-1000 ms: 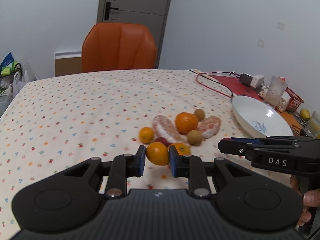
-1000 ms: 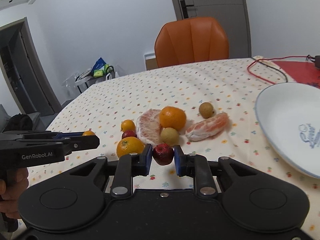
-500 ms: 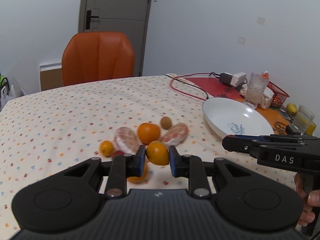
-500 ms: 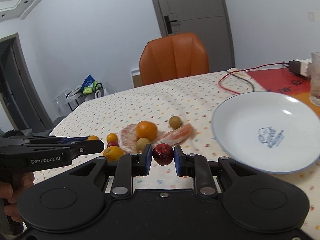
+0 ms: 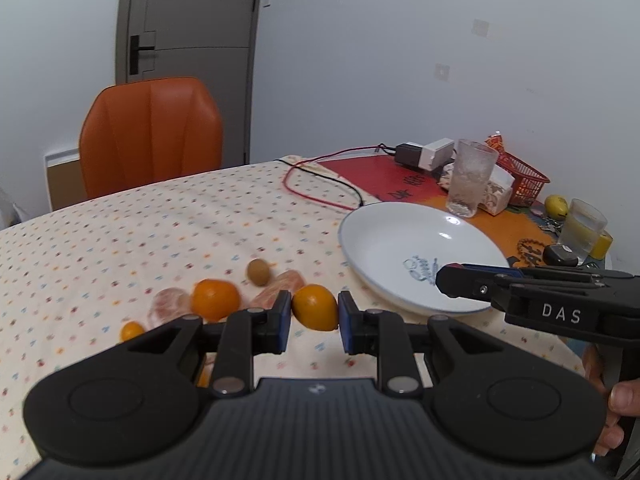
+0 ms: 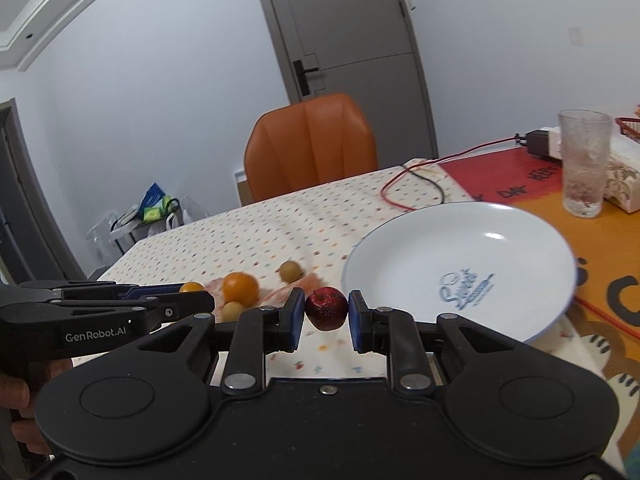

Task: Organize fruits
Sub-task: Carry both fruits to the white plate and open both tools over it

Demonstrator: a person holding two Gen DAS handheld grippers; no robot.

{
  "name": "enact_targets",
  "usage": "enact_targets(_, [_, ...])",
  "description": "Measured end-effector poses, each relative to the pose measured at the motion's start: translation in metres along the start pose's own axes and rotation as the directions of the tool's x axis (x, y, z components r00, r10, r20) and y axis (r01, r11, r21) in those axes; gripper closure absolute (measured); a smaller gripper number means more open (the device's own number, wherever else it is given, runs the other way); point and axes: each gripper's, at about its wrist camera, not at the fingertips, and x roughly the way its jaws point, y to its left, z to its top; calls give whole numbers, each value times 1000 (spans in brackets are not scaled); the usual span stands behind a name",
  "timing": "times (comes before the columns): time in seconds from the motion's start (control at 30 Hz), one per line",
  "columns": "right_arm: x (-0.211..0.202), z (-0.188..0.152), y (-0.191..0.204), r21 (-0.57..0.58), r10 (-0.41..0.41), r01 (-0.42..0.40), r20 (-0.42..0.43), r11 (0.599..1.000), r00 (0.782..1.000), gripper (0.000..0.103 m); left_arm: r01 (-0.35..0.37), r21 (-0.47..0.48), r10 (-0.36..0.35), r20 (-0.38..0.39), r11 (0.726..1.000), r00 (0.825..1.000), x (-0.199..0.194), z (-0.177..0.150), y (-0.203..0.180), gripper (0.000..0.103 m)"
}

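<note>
Above the spotted counter (image 5: 120, 232), the left tool (image 5: 314, 314) was clenched on a small orange (image 5: 315, 307), and the right tool (image 6: 326, 309) gripped a dark red fruit (image 6: 326, 307), both lifted just short of the white plate (image 6: 520, 240). The remaining fruits (image 5: 214, 298) lay blurred in a cluster on the cloth, partly hidden behind the tool bodies. A hand (image 5: 612, 400) was cut off at the frame edge.

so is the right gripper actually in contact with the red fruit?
Touching. The right wrist view shows the right gripper with both blue pads pressed against the sides of the small red fruit, holding it clear of the tablecloth.
</note>
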Motion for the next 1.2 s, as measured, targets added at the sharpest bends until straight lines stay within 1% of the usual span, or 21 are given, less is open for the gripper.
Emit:
enact_targets(0.3, [0,3,-29,27,-43,42,29,999,999,81,29,33,-28,-17,999,999,31,13,-27,80])
enact_targets(0.53, [10,2,-45,39,-60,59,20,997,998,81,29,63,-27,-39,998,999,56,20,-41,80])
enact_targets(0.8, [20,3,-61,47,-68,68,14,997,998,81,34,73,-29,-70,997,997,83,22,-48,80])
enact_targets(0.93, [22,3,-62,27,-80,80,21,996,997,76,35,76,-29,-84,997,996,94,22,-50,80])
enact_targets(1.03, [24,3,-65,32,-76,76,15,997,997,76,30,84,-23,-75,996,997,97,23,-51,80])
enact_targets(1.2, [22,3,-67,48,-67,67,18,997,998,75,45,77,-39,-78,996,996,100,27,-53,80])
